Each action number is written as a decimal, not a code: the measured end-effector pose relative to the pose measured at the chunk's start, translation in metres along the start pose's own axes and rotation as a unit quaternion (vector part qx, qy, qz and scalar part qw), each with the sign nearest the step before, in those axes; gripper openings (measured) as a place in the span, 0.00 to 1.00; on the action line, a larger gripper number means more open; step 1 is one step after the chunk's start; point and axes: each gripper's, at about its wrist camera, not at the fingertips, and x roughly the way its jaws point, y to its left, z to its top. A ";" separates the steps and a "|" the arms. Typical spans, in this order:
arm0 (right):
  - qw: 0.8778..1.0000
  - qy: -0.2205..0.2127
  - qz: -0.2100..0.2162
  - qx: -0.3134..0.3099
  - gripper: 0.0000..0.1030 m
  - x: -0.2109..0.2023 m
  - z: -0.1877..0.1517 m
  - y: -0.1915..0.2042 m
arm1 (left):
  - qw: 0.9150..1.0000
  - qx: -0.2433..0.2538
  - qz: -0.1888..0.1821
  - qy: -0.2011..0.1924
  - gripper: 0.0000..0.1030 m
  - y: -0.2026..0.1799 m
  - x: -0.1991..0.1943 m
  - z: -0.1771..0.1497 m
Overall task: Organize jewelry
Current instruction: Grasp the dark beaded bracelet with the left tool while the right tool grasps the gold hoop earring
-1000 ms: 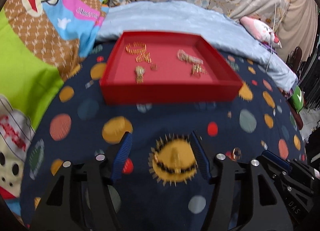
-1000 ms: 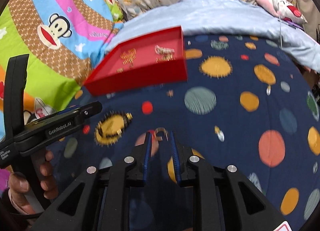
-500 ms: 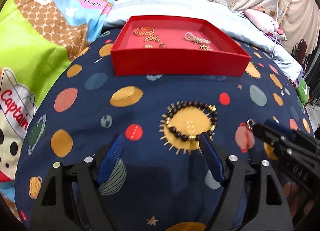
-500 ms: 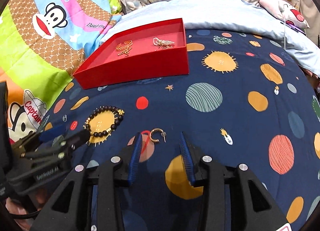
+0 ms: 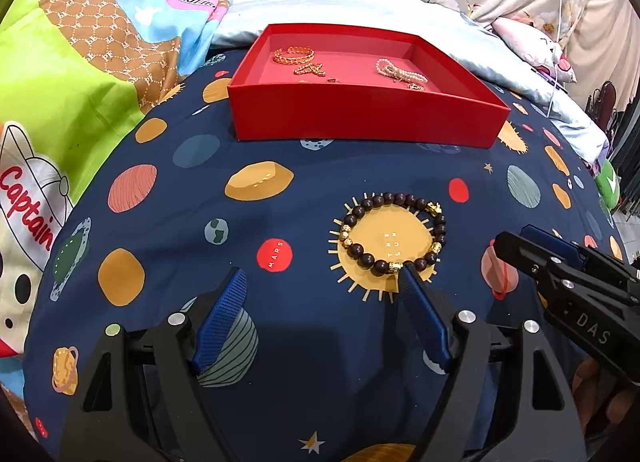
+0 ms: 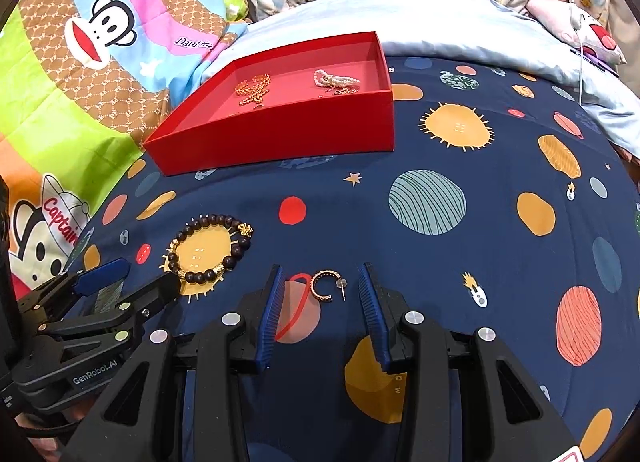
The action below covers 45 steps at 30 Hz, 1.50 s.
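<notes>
Gaping wide, the left gripper (image 5: pixel 322 282) has its right pad beside the bead bracelet (image 5: pixel 394 236); the right gripper (image 6: pixel 320 282), partly parted, brackets the gold earring (image 6: pixel 325 286) untouched. Beyond stands the red tray (image 5: pixel 360 121).

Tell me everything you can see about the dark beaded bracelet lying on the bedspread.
The bracelet is a closed ring of round dark-brown beads, wood-like and glossy, with a few small gold beads and one larger gold charm. It lies flat on the navy bedspread, circling a printed yellow sun, in front of the red box. The left tongs stand open; one finger's tip meets its near edge.
</notes>
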 end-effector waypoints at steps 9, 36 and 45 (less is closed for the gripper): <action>1.000 0.001 -0.004 -0.003 0.37 0.001 -0.001 0.001 | 1.000 0.001 0.002 0.000 0.74 -0.001 0.001 0.000; 1.000 -0.004 -0.005 0.030 0.17 -0.002 -0.003 -0.010 | 1.000 0.020 -0.013 0.008 0.76 -0.016 0.009 0.012; 0.999 -0.004 -0.002 0.033 0.18 -0.003 -0.004 -0.012 | 0.999 0.044 -0.002 0.004 0.68 -0.029 0.017 0.016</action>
